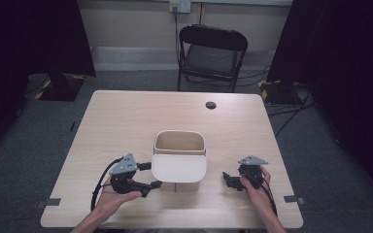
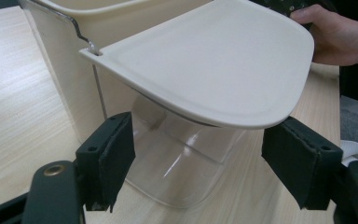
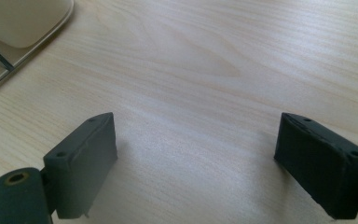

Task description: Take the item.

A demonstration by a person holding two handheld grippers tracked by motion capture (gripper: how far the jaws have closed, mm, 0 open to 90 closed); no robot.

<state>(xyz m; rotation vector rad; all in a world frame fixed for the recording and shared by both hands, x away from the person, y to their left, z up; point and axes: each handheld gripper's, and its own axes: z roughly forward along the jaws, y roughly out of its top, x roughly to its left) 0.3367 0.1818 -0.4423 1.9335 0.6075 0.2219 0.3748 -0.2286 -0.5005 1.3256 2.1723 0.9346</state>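
Left tongs [image 1: 151, 175] agape beside cream bin [image 1: 179, 141], lid [image 1: 178, 168] overhanging

One cream bin [image 1: 179, 145] with one hinged lid [image 1: 178, 168], lid swung out flat toward the near edge of the table [image 1: 126, 116]. Two claws: left claw [image 1: 156, 184] at the bin's left side, right claw [image 1: 227, 178] nearer the right edge. Two hands, one per claw. One round black cable port [image 1: 211, 105] near the far edge. One black folding chair [image 1: 210, 54] beyond the far edge. Two grey tape strips, one at each near corner.
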